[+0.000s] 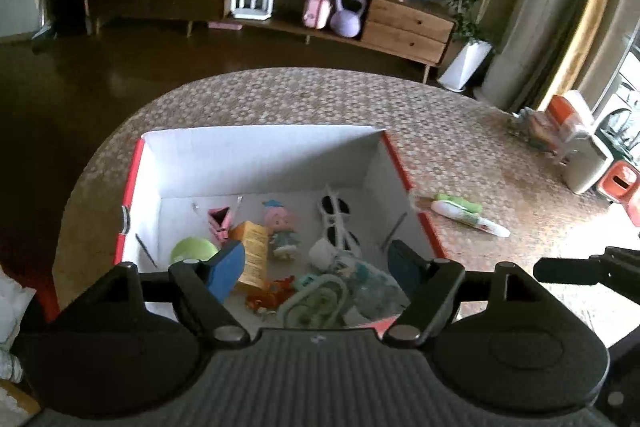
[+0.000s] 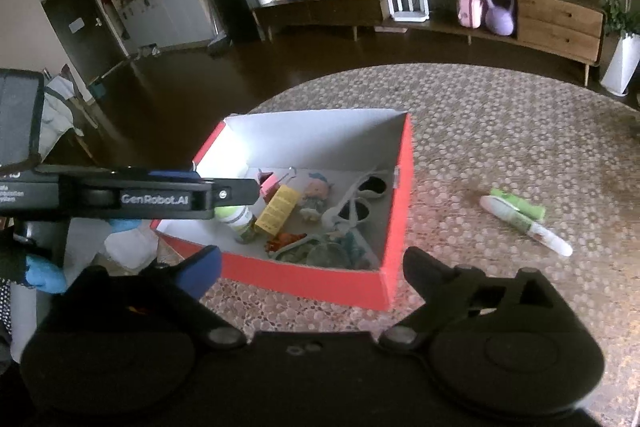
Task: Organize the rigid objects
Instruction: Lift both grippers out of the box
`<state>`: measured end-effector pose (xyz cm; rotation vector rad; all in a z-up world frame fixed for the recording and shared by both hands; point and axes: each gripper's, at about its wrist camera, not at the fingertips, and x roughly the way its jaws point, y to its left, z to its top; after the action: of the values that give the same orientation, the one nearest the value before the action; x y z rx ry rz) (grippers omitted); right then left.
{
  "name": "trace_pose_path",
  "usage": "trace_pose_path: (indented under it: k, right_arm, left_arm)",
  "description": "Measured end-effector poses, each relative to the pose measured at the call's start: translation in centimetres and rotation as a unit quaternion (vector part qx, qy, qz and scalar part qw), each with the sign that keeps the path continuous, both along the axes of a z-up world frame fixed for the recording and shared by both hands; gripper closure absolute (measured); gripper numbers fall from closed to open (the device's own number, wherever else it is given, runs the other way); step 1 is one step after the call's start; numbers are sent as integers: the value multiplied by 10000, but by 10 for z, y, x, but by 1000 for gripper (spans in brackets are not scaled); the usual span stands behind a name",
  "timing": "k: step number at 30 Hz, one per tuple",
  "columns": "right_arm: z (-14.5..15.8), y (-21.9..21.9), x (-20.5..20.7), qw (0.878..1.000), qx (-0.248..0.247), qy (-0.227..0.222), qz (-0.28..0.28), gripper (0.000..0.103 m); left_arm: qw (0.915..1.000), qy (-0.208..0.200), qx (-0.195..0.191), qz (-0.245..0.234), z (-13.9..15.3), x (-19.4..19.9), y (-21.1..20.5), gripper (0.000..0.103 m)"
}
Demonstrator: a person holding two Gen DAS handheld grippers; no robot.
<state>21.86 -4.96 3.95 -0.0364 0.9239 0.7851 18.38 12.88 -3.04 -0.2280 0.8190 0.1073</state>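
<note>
The box was red outside and white inside. The tablecloth bore a brown-and-cream pebble pattern. Inside lay a yellow-orange carton, a pink-haired doll in a teal dress, and white-framed sunglasses with dark lenses. The tubes outside were white and green.

Black grippers, blue-padded fingers

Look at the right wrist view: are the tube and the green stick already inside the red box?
No: the tube and green stick lie on the rug, outside the red box.
</note>
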Motion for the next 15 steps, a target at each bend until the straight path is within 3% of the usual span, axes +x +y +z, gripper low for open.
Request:
trace_pose_path:
  k: [9, 11, 15]
  right_arm:
    - [1, -57, -7, 9996, -31, -215, -182, 6]
    - [-1, -70, -8, 9994, -72, -255, -201, 6]
    - [-8, -92, -9, 9989, -164, -371, -239, 6]
  left_arm:
    - [9990, -205, 57, -386, 7, -8, -46, 16]
    - [9985, -214, 50, -502, 6, -7, -57, 3]
    - [9972, -227, 64, -706, 1, 0, -81, 1]
